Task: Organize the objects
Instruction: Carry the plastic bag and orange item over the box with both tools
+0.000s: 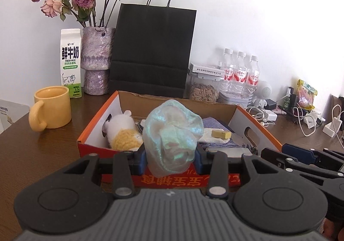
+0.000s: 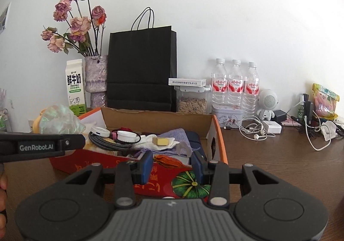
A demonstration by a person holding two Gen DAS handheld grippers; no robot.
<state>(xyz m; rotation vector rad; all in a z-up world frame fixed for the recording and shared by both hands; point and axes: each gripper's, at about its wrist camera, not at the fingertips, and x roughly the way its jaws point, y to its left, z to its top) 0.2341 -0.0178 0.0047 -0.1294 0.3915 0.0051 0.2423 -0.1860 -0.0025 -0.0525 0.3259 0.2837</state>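
Right now the left tool is closed on a crumpled iridescent pouch, gripping it low down so most of the sheer fabric billows above the pads. It hangs over the near wall of the orange cardboard box, which sits on the brown worktop. The right tool has its jaws apart with nothing between them, hovering at the box's front edge.

Judging from the task, the pouch is meant to go into the box. To do it well, carry it forward past the wall before letting go, since such light stuff will likely cling or drift; lower it onto a free patch, then part the pads fully. The plush toy on the left leaves little room, so the middle looks better.

Inside the box lie the plush toy, a purple cloth, a white tissue carrying a small yellow block, a coiled braided cable and a white round case. Behind it, a clear lidded jar holds pale seeds, and a yellow mug stands to the left; its contents cannot be seen.
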